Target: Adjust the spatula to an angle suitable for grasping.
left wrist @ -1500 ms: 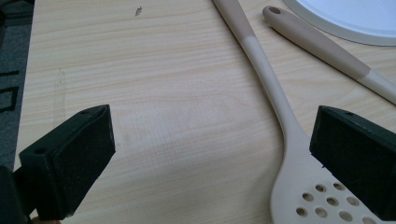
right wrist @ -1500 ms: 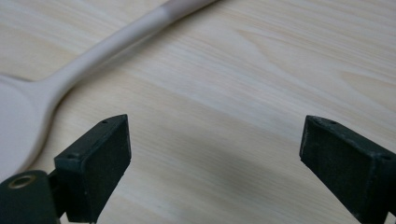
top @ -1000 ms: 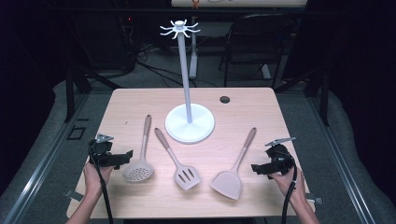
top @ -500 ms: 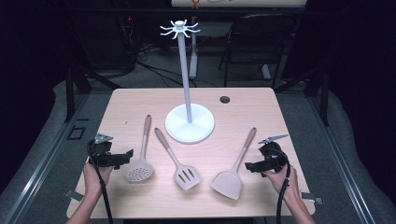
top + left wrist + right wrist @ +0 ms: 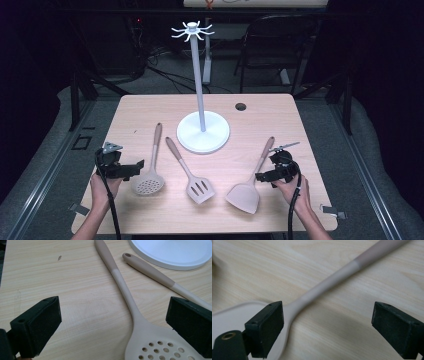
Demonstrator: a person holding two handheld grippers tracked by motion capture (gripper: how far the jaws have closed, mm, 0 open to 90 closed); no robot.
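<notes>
Three beige utensils lie on the wooden table [image 5: 150, 107]: a skimmer with holes [image 5: 148, 184] [image 5: 140, 322] at left, a slotted turner [image 5: 192, 177] [image 5: 155, 275] in the middle, and a solid turner [image 5: 247, 192] [image 5: 324, 290] at right. A white stand [image 5: 202, 131] with hooks on top rises behind them. My left gripper [image 5: 129, 169] [image 5: 112, 327] is open just left of the skimmer's head. Over the solid turner's neck, my right gripper [image 5: 264, 176] [image 5: 327, 327] is open, its jaws wide apart either side of the handle.
The stand's round white base [image 5: 172, 252] sits mid-table behind the handles. A small dark hole [image 5: 240, 106] marks the table's far right. Dark chairs and cables lie beyond the far edge. Bare wood spans the near edge between my hands.
My right gripper has moved left and slightly toward the near edge, closing in on the solid turner's neck. The left gripper has stayed put.
</notes>
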